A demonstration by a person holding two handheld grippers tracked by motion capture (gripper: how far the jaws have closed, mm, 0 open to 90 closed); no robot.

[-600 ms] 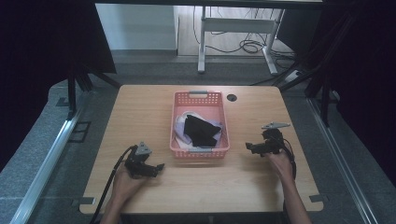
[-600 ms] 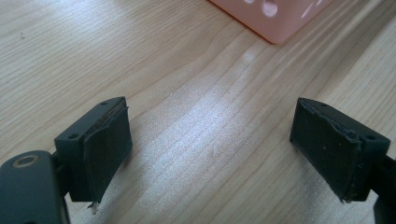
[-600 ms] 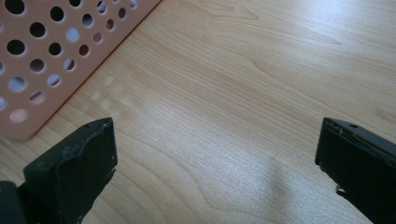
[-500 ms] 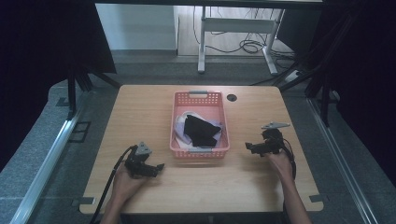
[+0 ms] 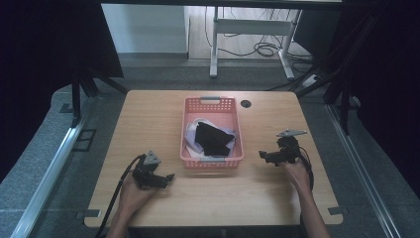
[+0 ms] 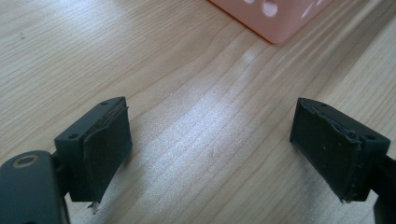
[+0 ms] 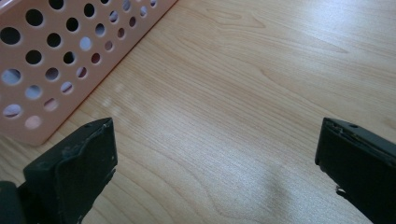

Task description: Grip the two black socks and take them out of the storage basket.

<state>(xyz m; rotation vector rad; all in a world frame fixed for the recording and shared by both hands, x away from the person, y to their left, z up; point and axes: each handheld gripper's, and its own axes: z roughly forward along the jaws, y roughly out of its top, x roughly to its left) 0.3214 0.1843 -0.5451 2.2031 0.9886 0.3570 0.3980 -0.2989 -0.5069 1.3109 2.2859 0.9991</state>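
High view: a wooden table (image 5: 148,114) carries a pink perforated basket (image 5: 212,103) near its middle, toward the far edge. Inside the basket lies a black cloth (image 5: 212,139) on top of a white cloth (image 5: 192,135). A small dark round hole (image 5: 245,103) sits in the tabletop just right of the basket's far corner. The left gripper (image 5: 166,179) rests low over the table near the basket's near-left corner, held by the person's left hand (image 5: 132,194), with its cable trailing off the near edge. The right gripper (image 5: 265,156) sits just right of the basket's near-right corner, held by the right hand (image 5: 297,171), its grey plate raised above it.

Left gripper view: the left gripper (image 6: 210,154) has its two black jaws spread wide with bare wood grain between them and nothing pinched. A corner of the pink basket (image 6: 275,23) shows ahead, apart from the jaws.

Right gripper view: the right gripper (image 7: 215,163) likewise has its jaws held far apart over bare wood, gripping nothing. The basket's holed side wall (image 7: 56,56) stands close beside the left jaw.
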